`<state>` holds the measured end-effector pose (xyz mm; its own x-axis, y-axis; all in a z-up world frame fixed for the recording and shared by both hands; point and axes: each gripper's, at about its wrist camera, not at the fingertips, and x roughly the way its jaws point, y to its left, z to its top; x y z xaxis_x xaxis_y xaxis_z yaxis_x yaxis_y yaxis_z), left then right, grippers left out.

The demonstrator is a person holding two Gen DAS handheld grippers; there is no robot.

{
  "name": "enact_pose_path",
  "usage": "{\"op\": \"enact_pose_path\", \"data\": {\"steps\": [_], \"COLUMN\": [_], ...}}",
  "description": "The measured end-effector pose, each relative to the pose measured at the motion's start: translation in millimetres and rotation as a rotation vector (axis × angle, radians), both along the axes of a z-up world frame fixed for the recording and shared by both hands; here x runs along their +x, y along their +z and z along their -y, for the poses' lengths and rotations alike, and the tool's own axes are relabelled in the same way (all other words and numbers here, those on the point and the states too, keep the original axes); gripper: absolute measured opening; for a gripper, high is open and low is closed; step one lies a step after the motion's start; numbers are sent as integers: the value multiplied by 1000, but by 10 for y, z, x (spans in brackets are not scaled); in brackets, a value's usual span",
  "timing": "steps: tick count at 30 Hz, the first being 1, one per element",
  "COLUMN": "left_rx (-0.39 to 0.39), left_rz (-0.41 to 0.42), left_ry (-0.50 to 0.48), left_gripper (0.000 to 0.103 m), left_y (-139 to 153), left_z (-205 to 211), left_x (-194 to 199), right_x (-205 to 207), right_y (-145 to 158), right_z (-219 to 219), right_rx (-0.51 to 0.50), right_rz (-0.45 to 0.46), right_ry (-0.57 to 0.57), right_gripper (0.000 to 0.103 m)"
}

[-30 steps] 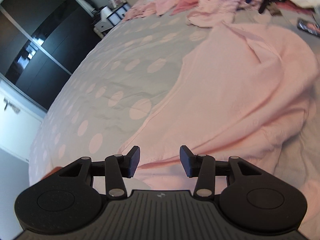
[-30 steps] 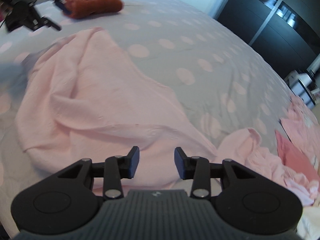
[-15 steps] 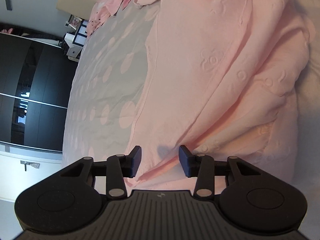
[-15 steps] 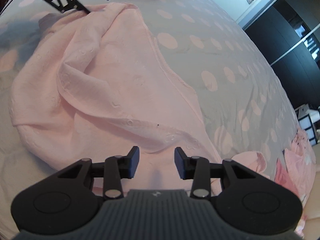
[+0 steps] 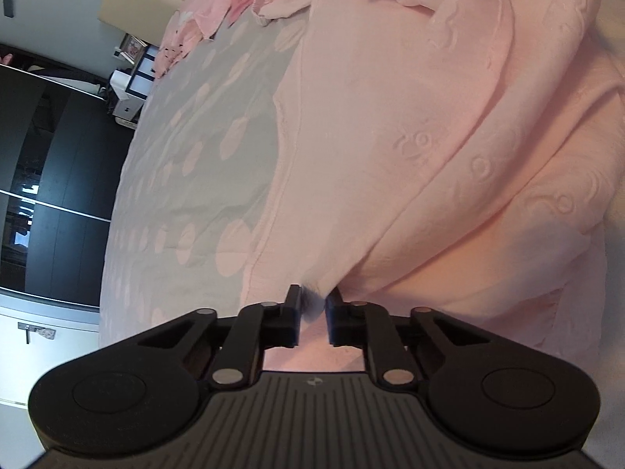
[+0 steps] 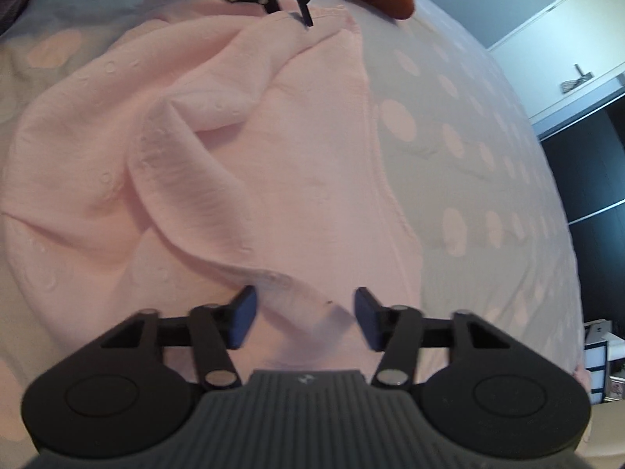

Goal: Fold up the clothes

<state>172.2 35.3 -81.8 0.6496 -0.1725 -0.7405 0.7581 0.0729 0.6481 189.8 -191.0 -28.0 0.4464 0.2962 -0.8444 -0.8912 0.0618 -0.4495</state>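
the pink cloth (image 5: 429,125) lies bunched on the bed (image 5: 195,164), the left hand-held gripper (image 5: 312,308) pinches its corner, the right hand-held gripper (image 6: 304,318) is closing around a fold, and a thin pinch could slip and spoil the fold.

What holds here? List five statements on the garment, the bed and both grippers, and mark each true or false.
1. The pink garment lies on a grey dotted bedcover. True.
2. The left gripper has pink cloth between its fingers. True; they are closing on it.
3. The right gripper is clamped on a blue towel. False: its fingers stand apart, closing around a fold of the pink garment.
4. The garment is folded into a neat square. False: it lies rumpled.
5. More pink clothes lie farther up the bed. True.
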Motion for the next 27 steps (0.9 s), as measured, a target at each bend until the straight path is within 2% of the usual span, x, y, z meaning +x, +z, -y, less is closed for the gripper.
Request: {"op": "enact_pose_path", "data": {"steps": [1, 2, 5, 11, 16, 21, 27], "left_rx": [-4, -12, -53, -110, -100, -75, -30], "left_rz": [-1, 1, 6, 57, 62, 16, -57], "left_ry": [1, 7, 65, 207, 311, 355, 412], "left_gripper": [4, 3, 0, 0, 0, 0, 0], "left_y": [12, 34, 159, 481, 592, 435, 140], "left_z": [-1, -10, -56, -109, -153, -78, -95], "left_x": [2, 8, 50, 170, 333, 527, 717], "right_x": [7, 18, 75, 240, 441, 703, 1064], "right_y": [0, 14, 106, 380, 521, 487, 137], "right_z": [16, 40, 147, 325, 415, 389, 271], "right_rx": [-3, 5, 68, 194, 245, 296, 292], "right_rz": [-6, -14, -28, 11, 73, 95, 93], "right_ry": [-13, -30, -120, -333, -509, -653, -701], "right_gripper": [18, 12, 4, 3, 2, 2, 2]}}
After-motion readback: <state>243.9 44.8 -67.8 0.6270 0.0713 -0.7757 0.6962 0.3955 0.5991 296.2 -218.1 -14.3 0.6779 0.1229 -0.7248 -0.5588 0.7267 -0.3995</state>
